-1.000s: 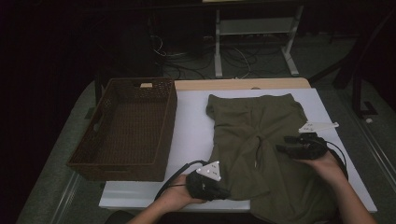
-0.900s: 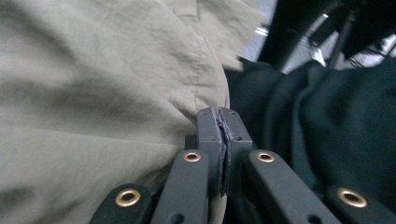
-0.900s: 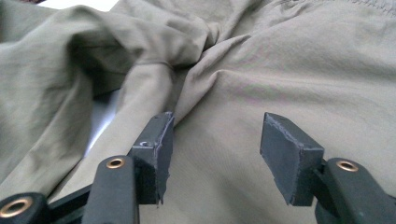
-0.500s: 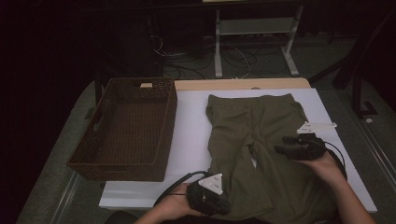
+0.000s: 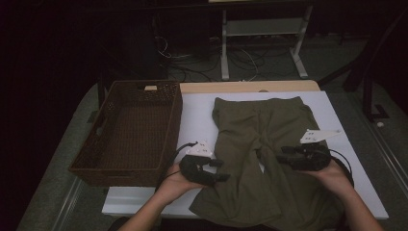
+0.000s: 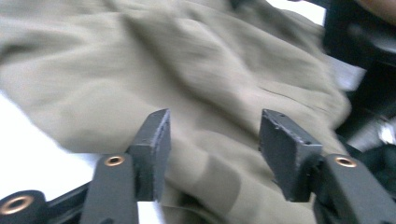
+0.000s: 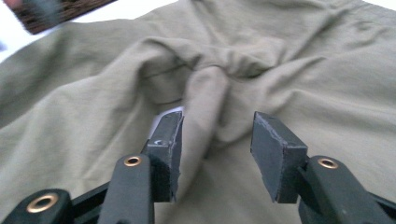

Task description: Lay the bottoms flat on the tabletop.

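A: Where were the shorts (image 5: 269,159) then?

B: Spread flat on the white surface (image 5: 202,115), waistband toward its far edge, legs running to the near edge, just beside the wicker basket (image 5: 130,130) at the left edge.

A: And the grippers?

B: The left gripper (image 5: 222,171) sat at the outer edge of one leg; its jaws had just been opening and stood apart, cloth beneath but nothing pinched. The right gripper (image 7: 217,140) straddled a raised ridge of fabric near the crotch, jaws closing but the pads not yet pressing (a gap showed on both sides).

A: So which step?

B: Folding, I'd judge, at a re-grip. Next called for the right to pinch that ridge firmly and the left to find a fresh hold.
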Demonstrator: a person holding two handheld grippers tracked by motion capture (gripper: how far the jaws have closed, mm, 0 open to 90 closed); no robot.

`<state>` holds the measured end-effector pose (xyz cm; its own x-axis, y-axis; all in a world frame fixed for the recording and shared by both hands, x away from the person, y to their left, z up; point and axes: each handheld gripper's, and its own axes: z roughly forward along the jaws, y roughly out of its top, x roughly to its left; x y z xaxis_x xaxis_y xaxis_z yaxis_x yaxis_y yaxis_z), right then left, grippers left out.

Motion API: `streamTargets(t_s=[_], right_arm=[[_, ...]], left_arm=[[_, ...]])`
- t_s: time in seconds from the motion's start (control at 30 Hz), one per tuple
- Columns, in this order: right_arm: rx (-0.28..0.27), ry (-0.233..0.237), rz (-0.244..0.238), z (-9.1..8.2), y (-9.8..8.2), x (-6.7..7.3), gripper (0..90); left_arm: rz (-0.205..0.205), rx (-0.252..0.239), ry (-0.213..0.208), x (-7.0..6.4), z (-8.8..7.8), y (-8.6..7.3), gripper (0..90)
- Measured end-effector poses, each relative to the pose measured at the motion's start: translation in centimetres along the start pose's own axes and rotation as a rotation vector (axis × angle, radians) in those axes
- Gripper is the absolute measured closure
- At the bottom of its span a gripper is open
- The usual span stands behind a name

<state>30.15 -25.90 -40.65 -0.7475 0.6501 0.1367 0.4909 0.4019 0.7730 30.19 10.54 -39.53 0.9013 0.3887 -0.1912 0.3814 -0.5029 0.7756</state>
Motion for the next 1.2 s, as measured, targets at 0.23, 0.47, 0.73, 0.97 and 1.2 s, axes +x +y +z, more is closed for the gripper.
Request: streamTargets(t_s=[0.23, 0.47, 0.73, 0.97, 1.2], right_arm=[[0.03, 0.073, -0.058, 0.7, 0.3, 2.1, 58.0], [0.102, 0.143, -0.093, 2.3, -0.3, 3.8, 53.9], [0.174, 0.171, -0.107, 4.6, -0.1, 4.2, 61.6], [0.242, 0.21, -0.145, 5.4, -0.3, 4.8, 87.0], [0.256, 0.324, -0.184, 4.9, -0.8, 7.0, 87.8]], left_arm=[[-0.067, -0.004, 0.173, 2.9, 1.5, 0.5, 38.3], [-0.105, 0.019, 0.24, 4.0, 1.9, -0.8, 35.7], [-0.125, 0.029, 0.266, 4.3, 1.8, -1.5, 32.8], [-0.129, 0.027, 0.288, 4.4, 1.8, -1.5, 31.1], [-0.129, 0.028, 0.292, 4.4, 1.8, -1.5, 30.9]])
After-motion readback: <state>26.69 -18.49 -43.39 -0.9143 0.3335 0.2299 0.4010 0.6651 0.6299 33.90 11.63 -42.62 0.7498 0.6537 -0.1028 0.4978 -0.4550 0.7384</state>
